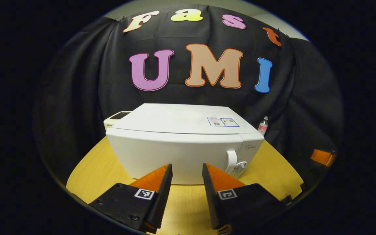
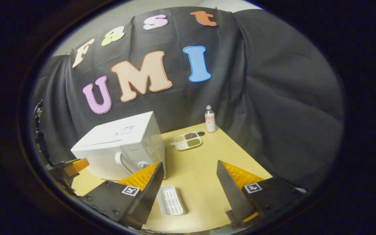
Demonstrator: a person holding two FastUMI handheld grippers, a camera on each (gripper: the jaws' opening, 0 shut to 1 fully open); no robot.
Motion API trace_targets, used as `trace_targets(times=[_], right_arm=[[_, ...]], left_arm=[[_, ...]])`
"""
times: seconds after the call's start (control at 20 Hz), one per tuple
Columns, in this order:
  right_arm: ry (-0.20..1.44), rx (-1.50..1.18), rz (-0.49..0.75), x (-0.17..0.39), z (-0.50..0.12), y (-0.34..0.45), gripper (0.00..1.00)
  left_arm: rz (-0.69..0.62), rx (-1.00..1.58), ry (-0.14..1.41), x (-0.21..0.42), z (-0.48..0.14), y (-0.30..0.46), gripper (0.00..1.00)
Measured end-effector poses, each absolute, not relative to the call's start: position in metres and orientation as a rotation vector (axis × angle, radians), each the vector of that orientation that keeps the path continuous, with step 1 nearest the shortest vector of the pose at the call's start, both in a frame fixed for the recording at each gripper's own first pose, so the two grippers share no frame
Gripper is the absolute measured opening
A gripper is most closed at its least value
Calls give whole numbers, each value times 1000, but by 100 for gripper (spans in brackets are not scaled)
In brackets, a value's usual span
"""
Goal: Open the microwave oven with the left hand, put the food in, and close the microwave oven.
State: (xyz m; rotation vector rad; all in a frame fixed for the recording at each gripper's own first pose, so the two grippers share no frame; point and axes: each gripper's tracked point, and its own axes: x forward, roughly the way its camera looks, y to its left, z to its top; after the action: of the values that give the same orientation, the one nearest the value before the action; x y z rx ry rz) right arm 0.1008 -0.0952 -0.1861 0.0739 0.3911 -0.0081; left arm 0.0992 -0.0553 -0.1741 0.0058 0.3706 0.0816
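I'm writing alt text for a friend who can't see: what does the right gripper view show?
A closed white microwave oven stands at the left of a wooden table, with the open right gripper in the foreground above a small white ridged tray. Farther back lie a divided plate of food and a small bottle near the black cloth wall.

The white microwave oven (image 1: 181, 143) is sitting upright on the wooden table with its door shut and its handle (image 1: 231, 160) at the door's right edge, while the food (image 2: 188, 140), a compartmented white tray of grains, is lying beside it.
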Motion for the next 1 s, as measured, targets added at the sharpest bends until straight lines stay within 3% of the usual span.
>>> trace_targets(times=[0.05,0.1,0.2,0.3,0.35,0.7,0.9,0.95,1.0], right_arm=[[385,67,14,101,-181,-89,99],[374,57,34,102,-173,-83,100],[351,29,69,105,-160,-74,99],[323,-4,101,108,-146,-65,99],[311,-11,117,110,-138,-59,91],[224,-90,178,115,-102,-39,91],[213,-90,184,116,-97,-37,92],[210,-87,182,116,-95,-37,100],[209,-84,182,116,-94,-38,100]], left_arm=[[96,12,376,95,-173,-52,63],[111,21,373,92,-170,-48,84],[130,21,360,87,-162,-45,100],[145,23,333,83,-147,-42,99],[155,26,312,81,-137,-40,99],[187,49,216,76,-93,-26,99],[182,49,213,75,-92,-25,98],[182,49,215,75,-91,-25,98],[182,53,217,76,-92,-26,98]])
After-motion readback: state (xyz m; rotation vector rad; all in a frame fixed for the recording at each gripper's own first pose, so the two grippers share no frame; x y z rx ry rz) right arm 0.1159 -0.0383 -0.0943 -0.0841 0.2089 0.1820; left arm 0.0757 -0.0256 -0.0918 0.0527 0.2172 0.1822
